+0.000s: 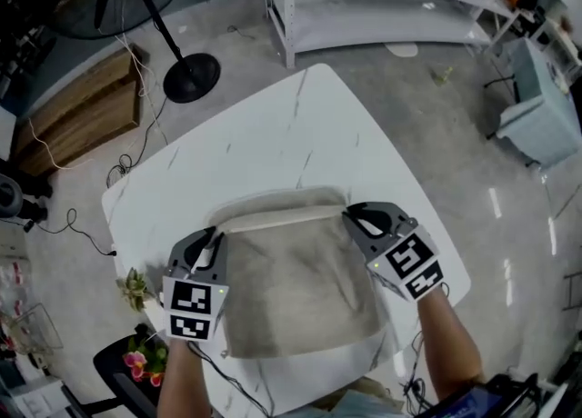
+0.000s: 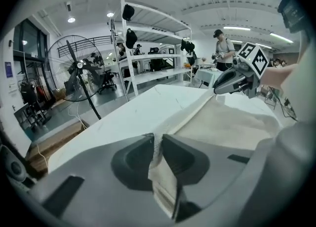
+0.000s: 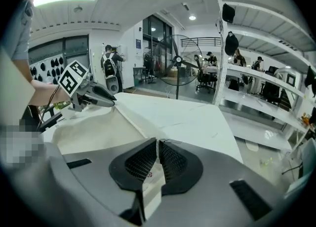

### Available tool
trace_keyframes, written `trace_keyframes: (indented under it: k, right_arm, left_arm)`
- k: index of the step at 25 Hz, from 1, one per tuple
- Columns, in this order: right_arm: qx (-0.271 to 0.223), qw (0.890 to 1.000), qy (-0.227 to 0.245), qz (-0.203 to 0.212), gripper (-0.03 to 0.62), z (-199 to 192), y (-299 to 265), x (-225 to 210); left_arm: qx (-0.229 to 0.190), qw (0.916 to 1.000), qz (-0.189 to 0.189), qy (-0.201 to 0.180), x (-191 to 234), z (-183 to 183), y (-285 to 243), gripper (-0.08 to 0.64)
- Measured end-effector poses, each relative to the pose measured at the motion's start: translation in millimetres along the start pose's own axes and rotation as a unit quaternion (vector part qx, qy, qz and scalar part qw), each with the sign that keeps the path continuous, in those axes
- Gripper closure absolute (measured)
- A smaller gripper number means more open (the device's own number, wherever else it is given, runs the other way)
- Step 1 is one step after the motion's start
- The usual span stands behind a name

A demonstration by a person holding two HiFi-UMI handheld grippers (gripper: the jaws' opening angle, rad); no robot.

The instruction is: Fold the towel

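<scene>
The beige towel (image 1: pixel 300 289) lies on the white surface (image 1: pixel 273 125). Its upper layer is drawn over a lower one, whose edge shows along the far side and near the right front corner. The left hand-held gripper (image 2: pixel 160 147) has its jaws nearly together, pinching the towel's far left corner. The right hand-held gripper (image 3: pixel 157 154) pinches the far right corner the same way. The first fold looks almost laid down. Letting go of the corners, and probably a further fold, is left to do.
</scene>
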State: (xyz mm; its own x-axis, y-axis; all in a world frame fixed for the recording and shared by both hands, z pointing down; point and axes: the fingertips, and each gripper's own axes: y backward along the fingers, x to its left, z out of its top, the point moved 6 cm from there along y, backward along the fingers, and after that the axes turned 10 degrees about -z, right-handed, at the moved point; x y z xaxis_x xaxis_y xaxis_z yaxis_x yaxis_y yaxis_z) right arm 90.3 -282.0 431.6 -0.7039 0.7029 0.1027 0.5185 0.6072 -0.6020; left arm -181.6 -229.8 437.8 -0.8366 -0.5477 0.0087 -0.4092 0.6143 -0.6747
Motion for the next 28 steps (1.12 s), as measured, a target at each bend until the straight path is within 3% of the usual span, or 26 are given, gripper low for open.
trace_keyframes:
  k: [7,12,16,20,24,28]
  right_arm:
    - [0.03,0.999,-0.039,0.004,0.547,-13.5,-35.0,-12.6]
    - [0.02,0.998,-0.053,-0.042,0.441,-11.6,-47.8,-29.8]
    - [0.013,0.995,-0.056,-0.08,0.458,-6.9,-53.4,-41.2]
    - [-0.004,0.993,-0.035,-0.112,0.476,3.3,-51.4,-48.0]
    - [-0.015,0.997,-0.025,-0.075,0.5,7.0,-34.7,-31.7]
    - [-0.007,1.0,0.016,-0.018,0.576,-1.0,-28.2,-3.3]
  left_arm:
    - [0.023,0.9993,0.013,0.025,22.3,-6.5,-31.9,0.464]
    - [0.019,0.9986,0.008,0.049,35.0,-10.3,-41.8,0.345]
    - [0.001,0.9972,0.006,0.075,40.7,-13.3,-46.8,0.344]
    - [-0.034,0.9951,0.027,0.089,44.2,-0.7,-42.0,0.344]
    - [-0.067,0.9894,0.02,0.127,40.7,3.8,-29.8,0.344]
    - [-0.073,0.9883,0.022,0.132,37.2,3.0,-15.6,0.345]
